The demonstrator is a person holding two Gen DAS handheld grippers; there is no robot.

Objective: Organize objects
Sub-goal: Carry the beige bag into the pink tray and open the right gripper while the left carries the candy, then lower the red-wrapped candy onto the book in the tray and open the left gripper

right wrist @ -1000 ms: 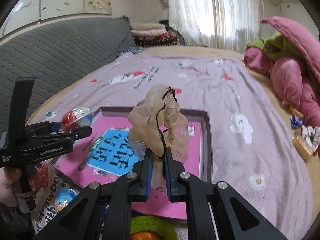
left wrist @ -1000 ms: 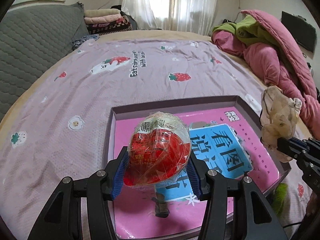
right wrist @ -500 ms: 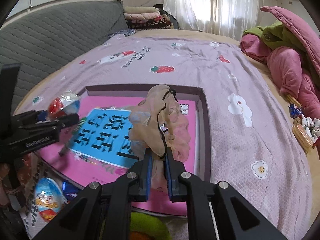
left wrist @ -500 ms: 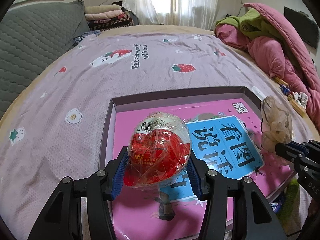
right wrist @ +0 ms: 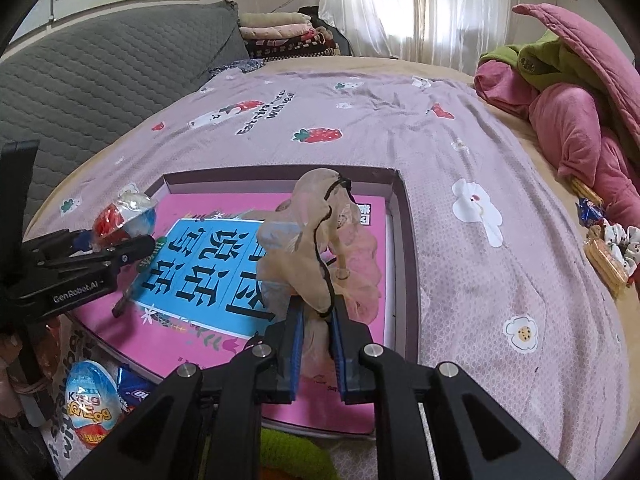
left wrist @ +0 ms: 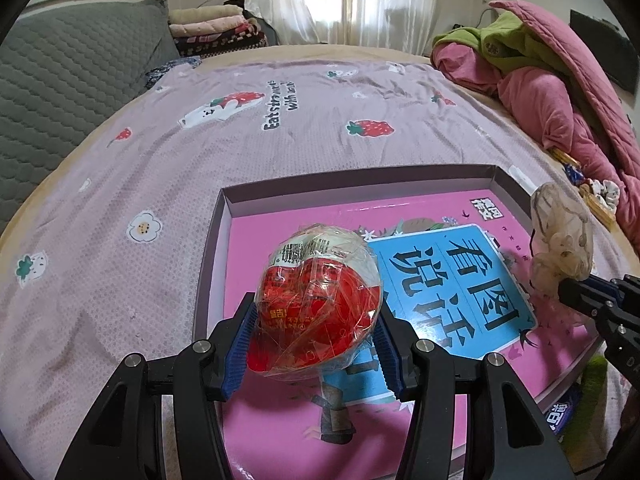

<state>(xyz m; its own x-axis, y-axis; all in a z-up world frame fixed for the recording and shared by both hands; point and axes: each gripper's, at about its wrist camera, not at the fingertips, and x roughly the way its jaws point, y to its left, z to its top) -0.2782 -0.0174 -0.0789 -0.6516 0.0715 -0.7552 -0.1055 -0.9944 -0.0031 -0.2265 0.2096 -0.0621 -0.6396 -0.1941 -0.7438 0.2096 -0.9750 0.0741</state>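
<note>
My left gripper (left wrist: 316, 348) is shut on a red and white wrapped egg (left wrist: 318, 304), held above the left part of a shallow box (left wrist: 360, 178) with a pink and blue printed bottom. My right gripper (right wrist: 317, 344) is shut on a beige sheer scrunchie (right wrist: 316, 248) over the near right part of the same box (right wrist: 396, 248). In the left wrist view the scrunchie (left wrist: 560, 240) shows at the right edge. In the right wrist view the egg (right wrist: 124, 216) and left gripper (right wrist: 100, 248) show at the left.
The box lies on a lilac strawberry-print bedspread (left wrist: 240, 120). A second wrapped egg (right wrist: 92, 404) and a blue packet (right wrist: 132, 392) lie near the front left, a green thing (right wrist: 288, 452) below the box. Snacks and a white scrunchie (right wrist: 616, 248) lie right. Pink bedding (left wrist: 560, 92) is piled at the right.
Both grippers have moved forward and lower over the box, each still holding its object. The box now sits nearer and larger in both views.
</note>
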